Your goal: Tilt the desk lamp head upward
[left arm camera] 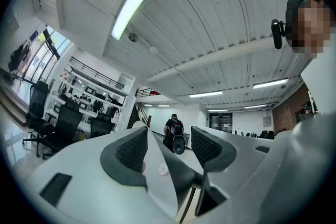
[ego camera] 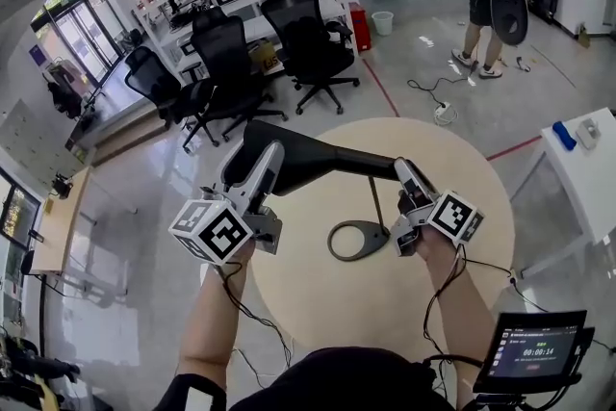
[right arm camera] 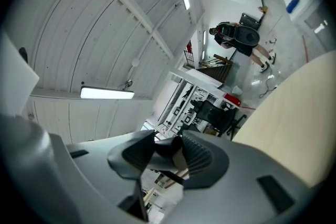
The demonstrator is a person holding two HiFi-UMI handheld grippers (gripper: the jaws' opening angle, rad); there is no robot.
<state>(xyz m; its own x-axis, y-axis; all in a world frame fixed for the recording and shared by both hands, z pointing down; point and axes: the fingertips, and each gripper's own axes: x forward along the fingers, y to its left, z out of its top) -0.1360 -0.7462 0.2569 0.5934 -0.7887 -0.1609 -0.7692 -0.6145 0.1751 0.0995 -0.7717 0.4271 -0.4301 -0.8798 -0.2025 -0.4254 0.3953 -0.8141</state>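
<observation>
Bracing the lamp at two places, the person appeared to be in the tilt step itself. The left gripper point(ego camera: 265, 159) stood wide across the head point(ego camera: 308, 159). One pad lay on the head's pale underside, and the other seemed to meet its dark edge low down. The right gripper point(ego camera: 404, 174) was nearly closed, clamped on the thin dark arm point(ego camera: 373, 166) at its rear end, above the stem point(ego camera: 377, 203). The lamp stood on the round table point(ego camera: 318, 303), its ring base point(ego camera: 378, 244) between the two grippers. The head reached out level, or nearly so, toward the person's left, so the tilt seemed barely begun.

Next move, as judged:
- Keep the right gripper fixed, so that the arm and base do not shift.
- Swing the left gripper upward about the head's hinge.
- Watch that the wide hold does not slide along the smooth head.
</observation>
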